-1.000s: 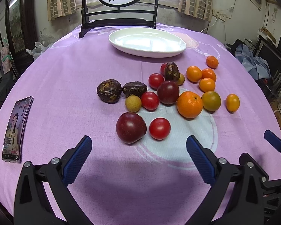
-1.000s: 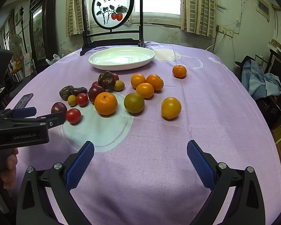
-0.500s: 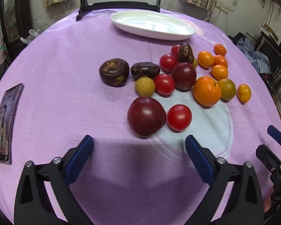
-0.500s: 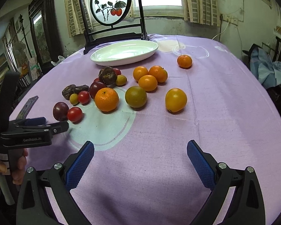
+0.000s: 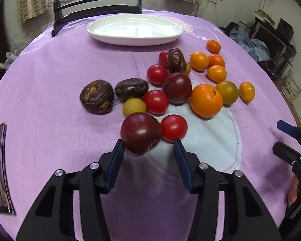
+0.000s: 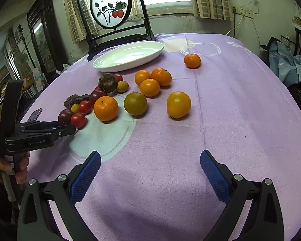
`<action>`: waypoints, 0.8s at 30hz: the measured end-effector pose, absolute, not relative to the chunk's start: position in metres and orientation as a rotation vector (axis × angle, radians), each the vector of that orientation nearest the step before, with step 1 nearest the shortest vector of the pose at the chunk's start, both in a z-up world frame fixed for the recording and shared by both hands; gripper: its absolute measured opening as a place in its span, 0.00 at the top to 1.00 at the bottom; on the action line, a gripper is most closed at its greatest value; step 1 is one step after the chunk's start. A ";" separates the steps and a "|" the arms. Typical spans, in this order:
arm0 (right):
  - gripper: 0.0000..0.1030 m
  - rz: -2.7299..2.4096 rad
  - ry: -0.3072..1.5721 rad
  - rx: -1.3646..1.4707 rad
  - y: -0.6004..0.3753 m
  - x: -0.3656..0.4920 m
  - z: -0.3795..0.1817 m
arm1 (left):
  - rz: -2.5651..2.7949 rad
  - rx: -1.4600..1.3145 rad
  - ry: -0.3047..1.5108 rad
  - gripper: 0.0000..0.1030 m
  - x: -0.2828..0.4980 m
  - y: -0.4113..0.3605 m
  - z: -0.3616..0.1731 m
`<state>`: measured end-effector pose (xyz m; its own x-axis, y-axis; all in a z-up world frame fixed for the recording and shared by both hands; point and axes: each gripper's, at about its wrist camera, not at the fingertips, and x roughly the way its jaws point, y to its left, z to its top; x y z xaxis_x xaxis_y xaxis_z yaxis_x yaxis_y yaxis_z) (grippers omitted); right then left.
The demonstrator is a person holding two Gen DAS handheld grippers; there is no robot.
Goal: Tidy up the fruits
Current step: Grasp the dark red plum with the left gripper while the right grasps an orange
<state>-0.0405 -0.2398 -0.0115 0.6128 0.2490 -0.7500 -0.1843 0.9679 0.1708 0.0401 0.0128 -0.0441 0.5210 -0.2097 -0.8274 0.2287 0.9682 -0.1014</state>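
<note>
The left tool [image 5: 148, 150] brackets the dark plum [image 5: 140, 132] — jaws partly open, not yet gripping — probably bound for the plate [image 5: 134, 38] at the worktop's far edge; the right tool [image 6: 150, 172] waits wide open, empty.

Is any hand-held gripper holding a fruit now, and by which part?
No. The left hand-held gripper is open around the dark red plum, not clamping. The right hand-held gripper is open.

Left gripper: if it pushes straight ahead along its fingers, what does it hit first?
The dark plum, sitting at the mouth of the open left gripper and nearly touching its left finger. The red tomato beside it lies just off the right fingertip; depth there is unclear.
</note>
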 end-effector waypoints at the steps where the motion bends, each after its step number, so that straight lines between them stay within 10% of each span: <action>1: 0.03 0.248 0.877 0.073 -0.239 -0.041 -0.011 | -0.285 0.030 0.980 0.48 0.042 0.012 -0.044; 18: 0.03 0.282 0.880 0.001 -0.209 -0.041 -0.007 | -0.313 -0.001 0.978 0.47 0.044 0.037 -0.045; 24: 0.03 0.281 0.877 -0.013 -0.206 -0.043 -0.005 | -0.277 0.026 0.972 0.62 0.055 0.018 -0.043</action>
<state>-0.0427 -0.2056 -0.0055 0.6050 0.2378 -0.7599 -0.2484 0.9631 0.1036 0.0550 0.0181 -0.0432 0.5314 -0.2207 -0.8179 0.2436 0.9645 -0.1020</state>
